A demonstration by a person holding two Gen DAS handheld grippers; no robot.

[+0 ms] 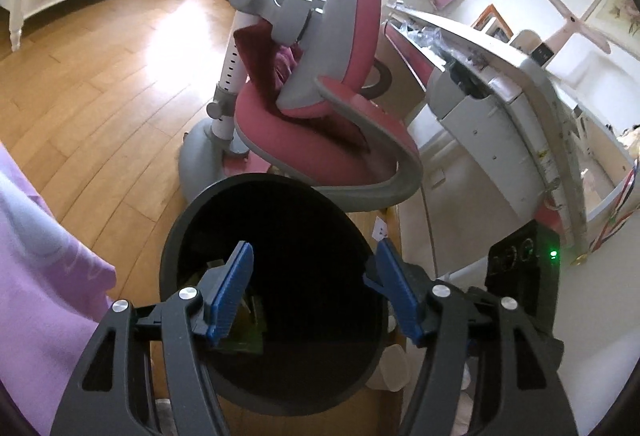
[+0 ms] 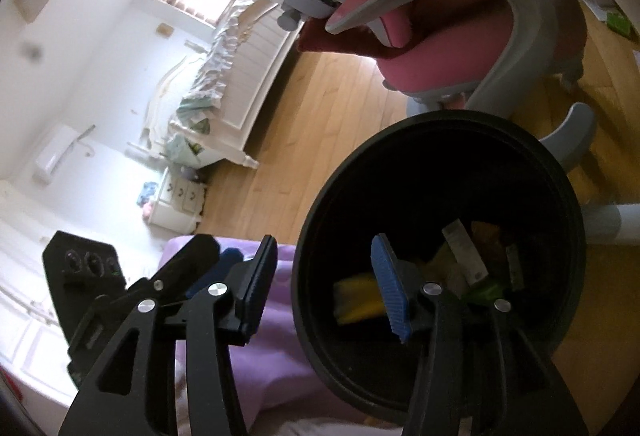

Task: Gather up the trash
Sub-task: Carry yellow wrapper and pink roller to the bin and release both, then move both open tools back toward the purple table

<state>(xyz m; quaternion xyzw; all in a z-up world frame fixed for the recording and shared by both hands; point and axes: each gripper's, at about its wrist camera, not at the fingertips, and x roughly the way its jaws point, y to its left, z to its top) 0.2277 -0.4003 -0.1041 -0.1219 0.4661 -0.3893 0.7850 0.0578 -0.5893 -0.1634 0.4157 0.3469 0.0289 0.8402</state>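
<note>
A round black trash bin point(image 1: 173, 236) stands on the wooden floor directly under both grippers. My left gripper point(image 1: 315, 248) hovers over the bin's mouth, its blue pads wide apart with nothing between them. Some greenish trash point(image 1: 250, 336) shows dimly inside, behind the left finger. In the right wrist view the bin point(image 2: 460, 116) holds several wrappers, among them a yellow packet point(image 2: 356, 300) and a white strip point(image 2: 466, 256). My right gripper point(image 2: 324, 242) is open and empty. One of its fingers is over the bin and the other is outside the rim, above purple cloth.
A pink and grey desk chair point(image 1: 320, 108) stands just behind the bin, with a grey desk point(image 1: 500, 96) to its right. Purple cloth point(image 1: 44, 276) lies at the left. White cups point(image 1: 394, 368) sit by the bin. A white bed point(image 2: 240, 76) lines the far wall.
</note>
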